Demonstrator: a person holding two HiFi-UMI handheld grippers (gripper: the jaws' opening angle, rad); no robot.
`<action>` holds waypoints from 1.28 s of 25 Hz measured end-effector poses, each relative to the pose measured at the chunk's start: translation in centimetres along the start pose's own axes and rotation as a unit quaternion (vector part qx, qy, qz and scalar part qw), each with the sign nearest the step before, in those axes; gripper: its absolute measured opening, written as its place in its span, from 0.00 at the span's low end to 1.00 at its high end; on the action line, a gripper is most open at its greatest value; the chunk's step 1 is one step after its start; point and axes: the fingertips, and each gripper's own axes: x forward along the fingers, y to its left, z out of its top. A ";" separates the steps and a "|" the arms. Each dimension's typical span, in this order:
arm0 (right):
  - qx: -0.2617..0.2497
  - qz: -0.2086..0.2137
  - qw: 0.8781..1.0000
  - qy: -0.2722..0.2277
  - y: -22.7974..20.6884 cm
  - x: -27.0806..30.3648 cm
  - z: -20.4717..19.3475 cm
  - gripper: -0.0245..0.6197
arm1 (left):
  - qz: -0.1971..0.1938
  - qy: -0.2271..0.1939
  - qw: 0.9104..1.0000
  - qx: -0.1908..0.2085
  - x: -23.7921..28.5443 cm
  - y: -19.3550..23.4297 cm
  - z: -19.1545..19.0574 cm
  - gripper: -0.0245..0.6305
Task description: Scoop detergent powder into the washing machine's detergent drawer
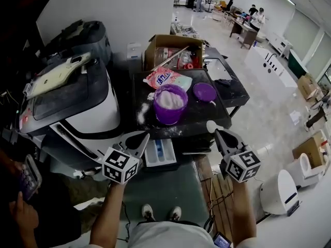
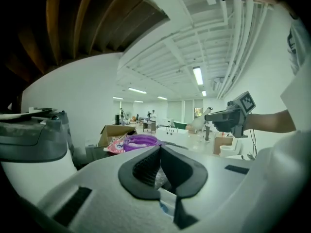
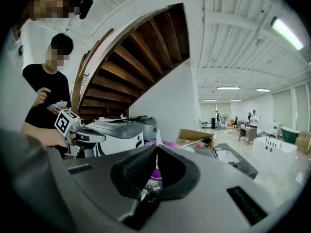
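A purple tub [image 1: 169,105] full of white powder stands on the black table [image 1: 199,120]; it also shows in the left gripper view [image 2: 141,141]. The washing machine [image 1: 77,107] is at the left, and its detergent drawer [image 1: 160,153] is pulled out below the table's front edge. My left gripper [image 1: 144,137] hovers just left of the drawer, its jaws shut [image 2: 160,149] on nothing. My right gripper [image 1: 217,133] is at the table's front right corner, shut [image 3: 156,154] on the handle of a white scoop [image 1: 211,126], whose bowl points toward the tub.
The tub's purple lid [image 1: 204,92] lies right of it, with a detergent bag [image 1: 165,79] and a cardboard box [image 1: 173,50] behind. Spilled powder [image 1: 142,112] dusts the table. A person [image 1: 26,180] with a phone stands at my left. A wooden pallet [image 1: 220,190] is underfoot.
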 end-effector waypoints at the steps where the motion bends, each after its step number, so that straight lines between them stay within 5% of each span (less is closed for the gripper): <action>1: -0.002 -0.003 1.000 -0.004 -0.1 -0.6 0.4 0.05 | -0.005 -0.005 1.000 0.006 0.1 -0.4 0.7 0.04; 18: -0.047 -0.034 0.997 -0.041 0.2 -5.5 4.0 0.04 | -0.037 -0.063 0.995 0.062 0.6 -3.7 7.5 0.04; 32: -0.051 -0.040 0.997 -0.038 0.1 -5.5 3.7 0.04 | -0.050 -0.063 0.994 0.070 1.2 -4.4 8.0 0.04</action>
